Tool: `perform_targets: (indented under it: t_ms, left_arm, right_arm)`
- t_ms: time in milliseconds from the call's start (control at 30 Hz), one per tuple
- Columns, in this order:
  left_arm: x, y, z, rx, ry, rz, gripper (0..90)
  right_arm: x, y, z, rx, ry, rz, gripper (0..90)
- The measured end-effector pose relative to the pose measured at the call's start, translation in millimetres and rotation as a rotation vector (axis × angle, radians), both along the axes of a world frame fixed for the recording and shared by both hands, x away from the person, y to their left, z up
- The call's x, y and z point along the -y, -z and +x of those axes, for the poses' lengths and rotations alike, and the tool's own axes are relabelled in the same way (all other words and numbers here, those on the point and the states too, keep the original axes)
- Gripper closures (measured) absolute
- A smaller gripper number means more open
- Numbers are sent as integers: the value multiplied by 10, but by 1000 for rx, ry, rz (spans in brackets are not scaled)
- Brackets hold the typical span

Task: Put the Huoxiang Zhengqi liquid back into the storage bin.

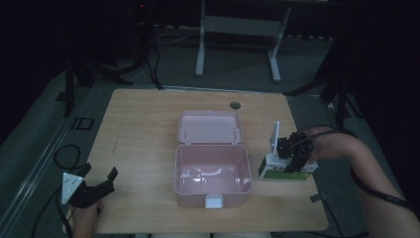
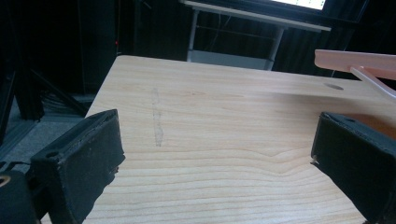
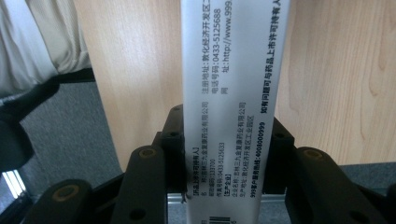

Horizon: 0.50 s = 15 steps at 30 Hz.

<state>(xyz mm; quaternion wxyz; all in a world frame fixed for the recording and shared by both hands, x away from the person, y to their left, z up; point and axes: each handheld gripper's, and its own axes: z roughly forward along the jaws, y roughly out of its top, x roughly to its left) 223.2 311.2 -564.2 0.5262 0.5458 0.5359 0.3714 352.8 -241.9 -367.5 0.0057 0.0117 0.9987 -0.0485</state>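
Observation:
A pink lunch box [image 1: 177, 171] stands open and empty in the middle of the table, its lid [image 1: 210, 127] laid back on the far side. Just right of it is a white and green medicine carton [image 1: 274, 168], and my right gripper [image 1: 295, 157] is shut on it. In the right gripper view the jaws press both sides of the carton [image 3: 231, 84], whose printed white face runs up the frame. Whether the carton touches the table I cannot tell. My left gripper [image 1: 99, 171] stands open at the table's front left corner with nothing between its jaws [image 2: 217, 140].
The wooden table [image 1: 143, 124] has a round cable hole [image 1: 235, 104] near its far edge and a dark scrap [image 1: 318, 198] at the front right. A white desk frame [image 1: 237, 29] stands beyond. Cables [image 1: 64, 153] lie on the floor at left. The pink lid's edge [image 2: 355, 59] shows in the left gripper view.

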Motion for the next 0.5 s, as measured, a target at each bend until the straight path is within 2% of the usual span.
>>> perform_targets:
  t_ms: [100,300,500]
  left_arm:
    - [0,0,1,2,0,-2,22]
    - [0,0,0,1,0,0,22]
    - [-1,0,-1,1,1,-1,22]
  right_arm:
    - [-16,-92,-21,1,9,10,618]
    - [-57,-295,-72,39,13,6,618]
    - [-144,-444,-110,42,17,3,618]
